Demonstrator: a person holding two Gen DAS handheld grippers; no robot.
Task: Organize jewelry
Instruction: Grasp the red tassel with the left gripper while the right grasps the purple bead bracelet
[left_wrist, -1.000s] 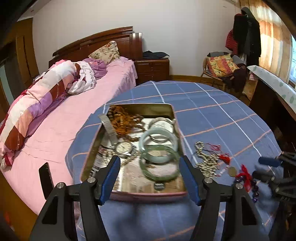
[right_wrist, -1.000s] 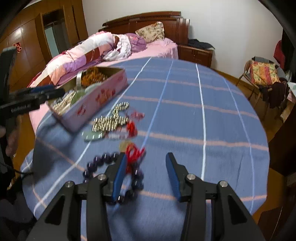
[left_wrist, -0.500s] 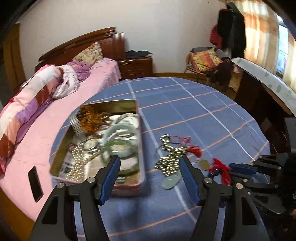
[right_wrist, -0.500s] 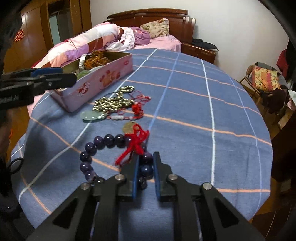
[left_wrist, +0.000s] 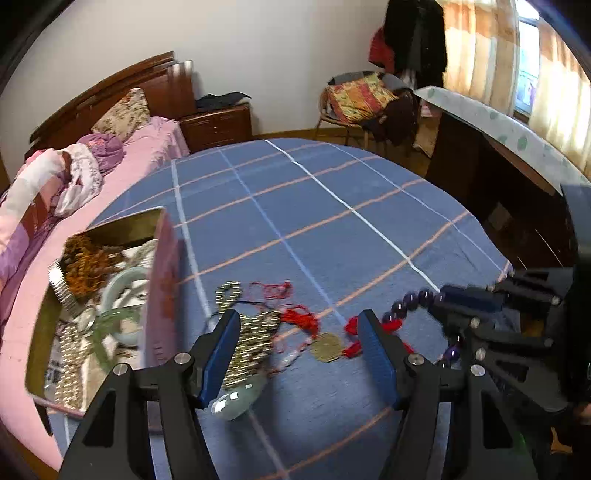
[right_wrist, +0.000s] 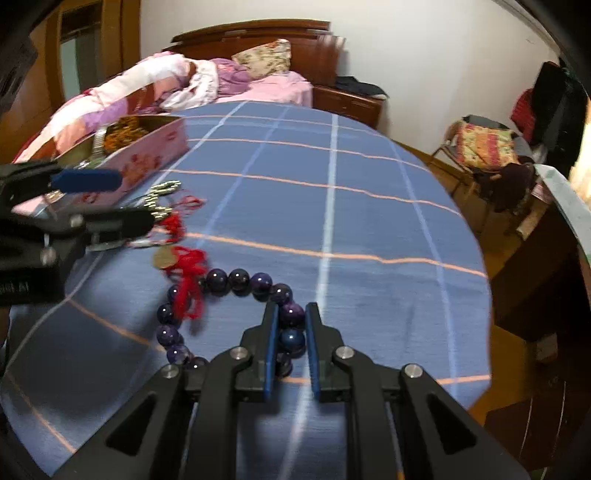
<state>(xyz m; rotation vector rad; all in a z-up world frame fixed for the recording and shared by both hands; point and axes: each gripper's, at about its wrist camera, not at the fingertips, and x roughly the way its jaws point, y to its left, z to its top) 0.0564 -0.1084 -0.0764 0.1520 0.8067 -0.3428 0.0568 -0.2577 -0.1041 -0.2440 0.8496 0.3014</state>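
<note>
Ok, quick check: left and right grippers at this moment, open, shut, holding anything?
Left gripper: open, holding nothing, above the loose jewelry on the tablecloth.
Right gripper: shut on the purple bead bracelet.

A round tabletop (left_wrist: 332, 192) under a blue checked cloth carries an open pink tin (left_wrist: 162, 288) at its edge, a heap of gold-bead chain (left_wrist: 255, 339), a brass coin (left_wrist: 327, 347) on red cord, and a purple bead bracelet (right_wrist: 229, 280).
</note>
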